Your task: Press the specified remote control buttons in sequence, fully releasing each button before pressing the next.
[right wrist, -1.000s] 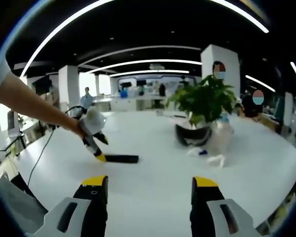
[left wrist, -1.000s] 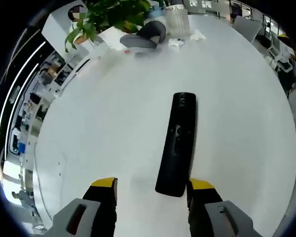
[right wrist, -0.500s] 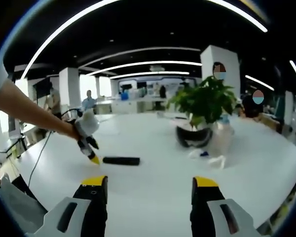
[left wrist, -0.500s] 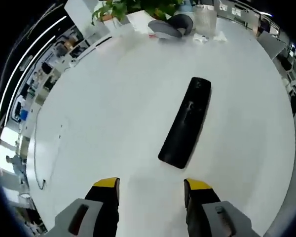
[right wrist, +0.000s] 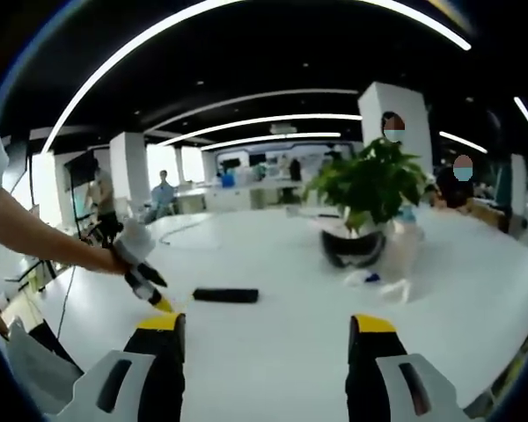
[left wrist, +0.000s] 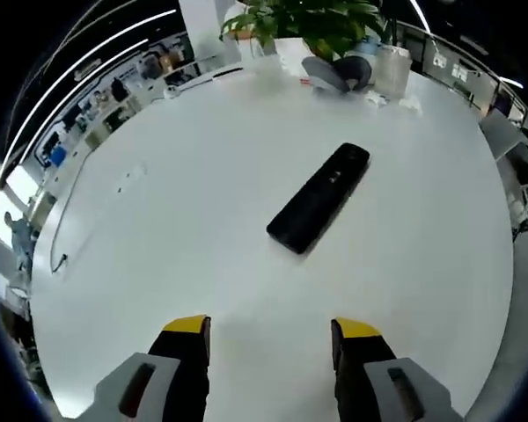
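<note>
Jaws apart, left gripper withdrawn from remote

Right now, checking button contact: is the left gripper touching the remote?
No, the left gripper hangs open above the white table, apart from the remote.

Remote control: black all over, faint grey marks on its face. Table: plain white, no pattern. Left claw: grey body, black fingers capped in yellow. Right claw: the same grey, black and yellow. Plant: green leaves, above a dark, near-black rounded object. Cable on the table: thin, dark. Ceiling: black, crossed by white light strips.
</note>
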A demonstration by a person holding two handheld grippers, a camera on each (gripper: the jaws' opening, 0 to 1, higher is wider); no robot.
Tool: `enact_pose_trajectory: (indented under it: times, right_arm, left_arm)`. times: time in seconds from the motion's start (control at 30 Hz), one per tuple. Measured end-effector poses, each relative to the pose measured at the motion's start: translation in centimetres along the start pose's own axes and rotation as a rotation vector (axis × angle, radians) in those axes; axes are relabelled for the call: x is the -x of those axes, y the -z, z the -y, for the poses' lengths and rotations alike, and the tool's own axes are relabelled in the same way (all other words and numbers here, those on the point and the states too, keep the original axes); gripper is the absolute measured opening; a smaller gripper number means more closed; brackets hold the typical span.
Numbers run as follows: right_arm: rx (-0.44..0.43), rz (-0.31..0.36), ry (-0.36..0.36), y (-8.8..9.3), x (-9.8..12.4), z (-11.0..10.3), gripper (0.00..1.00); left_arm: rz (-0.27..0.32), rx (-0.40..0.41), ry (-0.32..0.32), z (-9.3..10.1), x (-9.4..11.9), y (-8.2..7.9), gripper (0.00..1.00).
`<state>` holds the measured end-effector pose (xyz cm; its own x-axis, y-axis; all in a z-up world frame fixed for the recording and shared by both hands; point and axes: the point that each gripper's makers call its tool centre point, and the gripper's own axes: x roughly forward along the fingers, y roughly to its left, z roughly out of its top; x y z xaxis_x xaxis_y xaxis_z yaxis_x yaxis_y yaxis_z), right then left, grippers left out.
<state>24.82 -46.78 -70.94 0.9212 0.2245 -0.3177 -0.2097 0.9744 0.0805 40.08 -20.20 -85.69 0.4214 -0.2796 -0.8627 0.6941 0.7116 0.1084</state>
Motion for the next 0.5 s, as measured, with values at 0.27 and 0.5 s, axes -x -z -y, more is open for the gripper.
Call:
enact_pose_trajectory:
  times: [0.27, 0.5]
  right_arm:
    - [-0.01, 0.002, -0.001, 0.0, 0.1, 0.1, 0.74]
    - [-0.008, 0.002, -0.01, 0.0, 0.1, -0.1, 0.75]
  left_arm:
    - [0.136, 0.132, -0.012, 1.9, 2.9, 1.3, 0.57]
    - [0.209, 0.215, -0.033, 3.0, 5.8, 2.8, 0.56]
